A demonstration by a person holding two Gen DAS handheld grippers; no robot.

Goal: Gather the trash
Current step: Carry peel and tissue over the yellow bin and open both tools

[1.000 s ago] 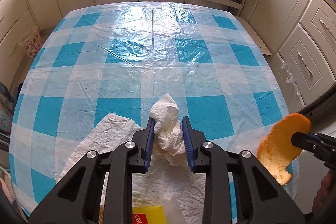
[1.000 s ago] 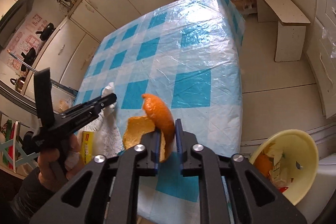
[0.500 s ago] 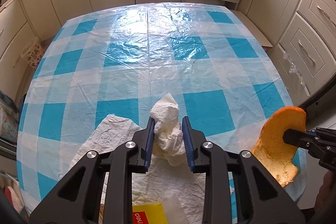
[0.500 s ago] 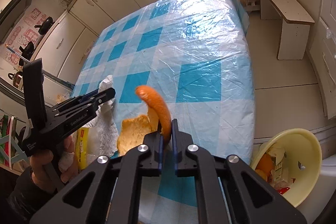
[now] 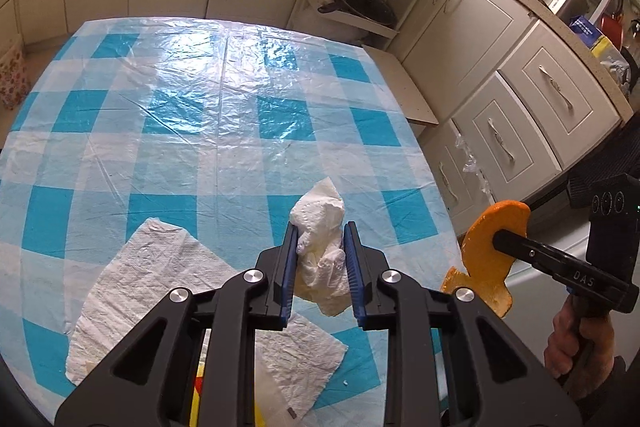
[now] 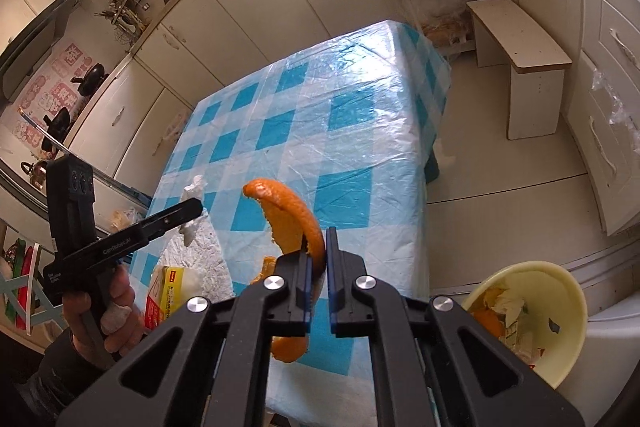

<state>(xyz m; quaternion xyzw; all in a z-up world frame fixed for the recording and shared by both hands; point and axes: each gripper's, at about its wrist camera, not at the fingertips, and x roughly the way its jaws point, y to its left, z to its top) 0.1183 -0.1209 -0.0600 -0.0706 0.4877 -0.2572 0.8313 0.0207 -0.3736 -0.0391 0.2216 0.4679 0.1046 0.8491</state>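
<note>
A: Location of the trash items?

B: Item one, crumpled tissue: clamped between the blue pads of the left gripper, held clear above the checked tablecloth. Item two, orange peel: pinched in the right gripper, jaws nearly together on the thin rind, one end curling upward and the other hanging below the fingers

A: What lies under them?

B: A flat paper towel spread on the near part of the tablecloth, directly below the tissue. A yellow packet rests at its near edge, partly hidden by the left gripper in that gripper's own view

A: Collection point?

B: A yellow bowl low at the right of the right wrist view, off the table, already containing peel and paper scraps. The peel is near the table's edge, well apart from the bowl

A: Surroundings?

B: Cream cabinets around the table; a small bench on the floor beyond it
</note>
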